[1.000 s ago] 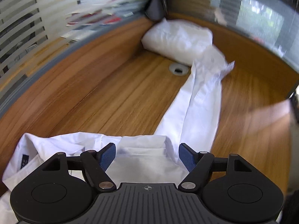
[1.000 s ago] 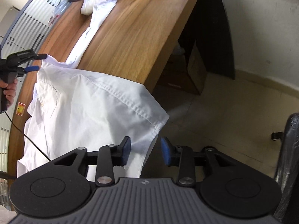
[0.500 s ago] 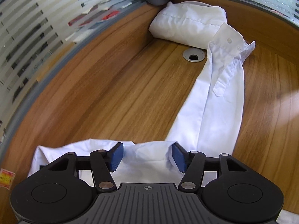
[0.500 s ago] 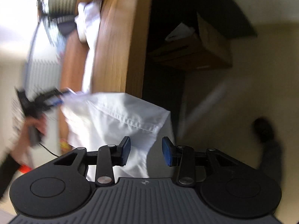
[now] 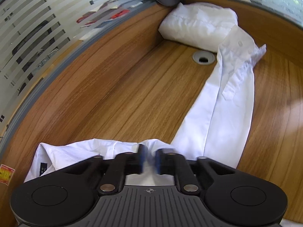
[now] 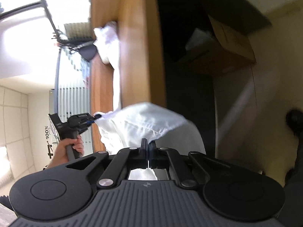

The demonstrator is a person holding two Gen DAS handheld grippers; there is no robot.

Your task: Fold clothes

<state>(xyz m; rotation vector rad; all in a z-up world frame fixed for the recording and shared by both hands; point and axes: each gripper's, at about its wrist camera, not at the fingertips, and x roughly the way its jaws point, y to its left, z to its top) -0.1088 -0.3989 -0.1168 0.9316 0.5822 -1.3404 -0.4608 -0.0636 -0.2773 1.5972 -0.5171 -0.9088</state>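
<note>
Shirt (image 6: pixel 140 124) pinched at two points, one corner lifted off the desk's open edge.

We note the left gripper (image 5: pixel 149 158) clenched on fabric near the collar, though its tips are blurred. The right gripper (image 6: pixel 148 147) is clamped tight on a hem corner out past the desk (image 5: pixel 117 98) edge. The sleeve (image 5: pixel 223 102) trails across the wood to the far corner, its cuff resting against a folded white bundle (image 5: pixel 197 26) beside the cable grommet (image 5: pixel 203 57).

Risks, as we judge them:
- Thin bites may slip under tension, dropping cloth to the floor.
- Dragging the body could tow the sleeve and disturb that bundle.
- Uneven pulling may skew the crease.
- The hanging part could snag on the desk edge.
</note>
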